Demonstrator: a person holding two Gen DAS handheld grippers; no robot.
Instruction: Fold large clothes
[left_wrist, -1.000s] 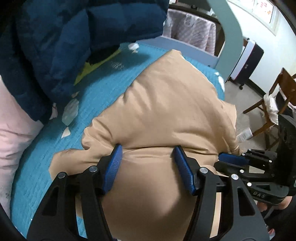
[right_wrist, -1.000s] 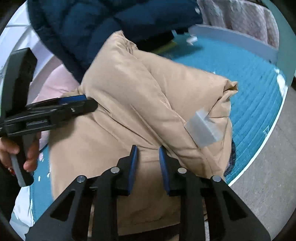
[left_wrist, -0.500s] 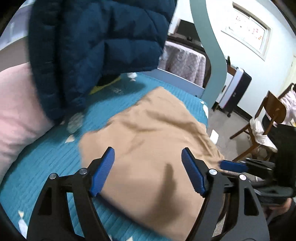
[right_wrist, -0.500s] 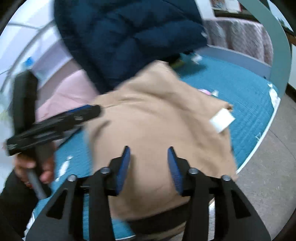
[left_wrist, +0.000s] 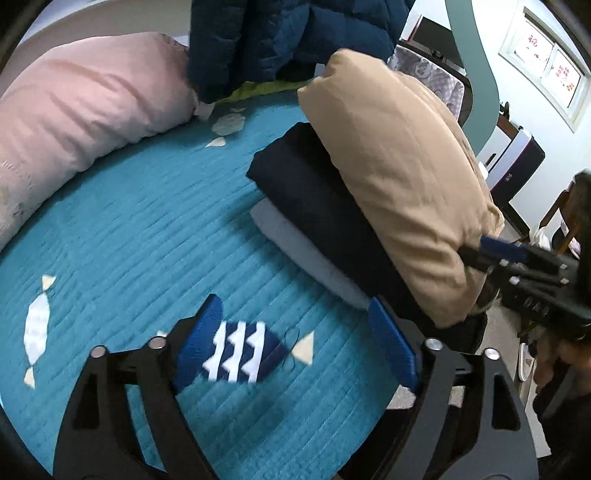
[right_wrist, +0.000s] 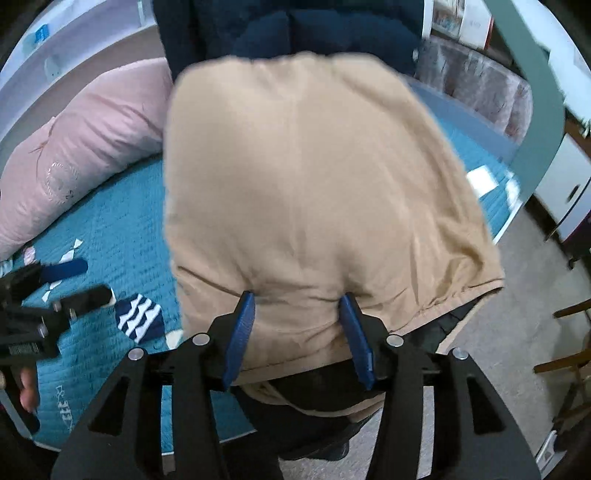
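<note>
A folded tan padded jacket (left_wrist: 399, 166) lies on top of a pile with a dark navy folded garment (left_wrist: 314, 192) and a light grey one (left_wrist: 303, 247) under it, on the teal quilt (left_wrist: 140, 229). The jacket fills the right wrist view (right_wrist: 314, 184). My left gripper (left_wrist: 295, 332) is open and empty, off to the pile's left over the quilt. My right gripper (right_wrist: 299, 328) is open, its fingers against the jacket's near edge, gripping nothing. It shows in the left wrist view (left_wrist: 517, 258) at the pile's right side.
A pink pillow (left_wrist: 74, 107) lies at the back left. A dark blue puffer jacket (left_wrist: 280, 37) hangs behind the pile. The bed edge and grey floor (right_wrist: 517, 332) are to the right, with a wooden chair (right_wrist: 569, 354) and a white cabinet (left_wrist: 513, 162) beyond.
Both grippers have let go of the tan jacket and opened. The left gripper has swung left, away from the pile, over the quilt. The jacket now rests on the pile of folded clothes.
</note>
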